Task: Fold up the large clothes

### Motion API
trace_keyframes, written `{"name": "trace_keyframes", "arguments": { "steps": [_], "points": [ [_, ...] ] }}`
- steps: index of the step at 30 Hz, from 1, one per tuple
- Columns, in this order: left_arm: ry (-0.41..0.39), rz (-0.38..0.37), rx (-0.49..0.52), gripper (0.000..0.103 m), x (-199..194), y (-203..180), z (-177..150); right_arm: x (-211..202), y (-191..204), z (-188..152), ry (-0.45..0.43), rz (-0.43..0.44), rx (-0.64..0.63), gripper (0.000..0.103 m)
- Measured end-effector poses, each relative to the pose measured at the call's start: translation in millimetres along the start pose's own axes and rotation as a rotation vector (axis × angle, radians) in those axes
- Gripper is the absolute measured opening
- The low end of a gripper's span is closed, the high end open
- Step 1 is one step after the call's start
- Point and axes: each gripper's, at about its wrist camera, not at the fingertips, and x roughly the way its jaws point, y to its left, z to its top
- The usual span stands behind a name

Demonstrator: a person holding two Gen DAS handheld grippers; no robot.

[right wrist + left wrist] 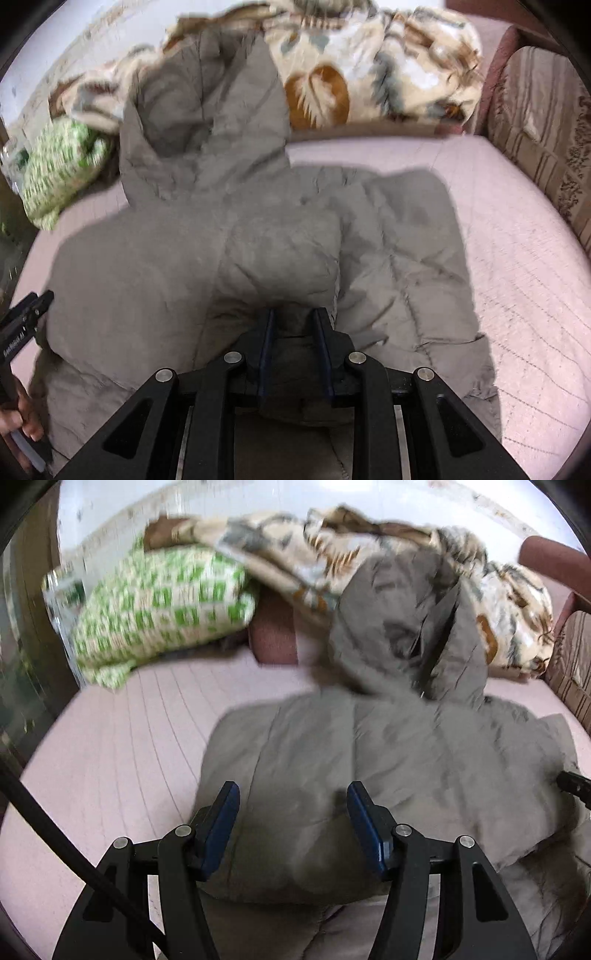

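A grey padded hooded jacket (406, 746) (166, 258) lies spread on a pink quilted cover (129, 720) (517, 258), its hood (406, 627) (203, 129) pointing away. My left gripper (293, 786) stands over the jacket's near left part, and a thick fold of it fills the space between the blue pads. My right gripper (293, 314) is shut on a bunched fold near the jacket's middle. The left gripper's tip (33, 306) shows at the left edge of the right wrist view, with a hand (22, 417) below it. The right gripper's tip (572, 782) shows at the right edge of the left wrist view.
A leaf-patterned blanket (332, 546) (369, 55) is heaped behind the hood. A green and white pillow (159, 605) (62, 166) lies at the back left. A striped cushion (535, 129) (572, 664) borders the right side.
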Motion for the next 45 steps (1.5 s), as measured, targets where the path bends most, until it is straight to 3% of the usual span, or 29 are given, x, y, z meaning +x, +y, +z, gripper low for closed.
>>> {"name": "trace_keyframes", "arguments": {
  "steps": [4, 15, 22, 39, 45],
  "points": [
    [-0.084, 0.045, 0.043, 0.06, -22, -15, 4, -20, 16, 2, -0.084, 0.05, -0.036, 0.024],
    [-0.207, 0.21, 0.138, 0.06, -40, -30, 4, -10, 47, -9, -0.059, 0.087, -0.136, 0.024],
    [-0.192, 0.226, 0.082, 0.06, -38, -13, 8, -9, 54, -11, -0.061, 0.107, -0.144, 0.024],
    [-0.176, 0.386, -0.064, 0.06, -33, 48, 17, -7, 60, -13, -0.057, 0.124, -0.168, 0.024],
    [-0.172, 0.395, -0.08, 0.06, -33, 53, 18, 0, 59, -14, -0.04, 0.126, -0.167, 0.024]
  ]
}}
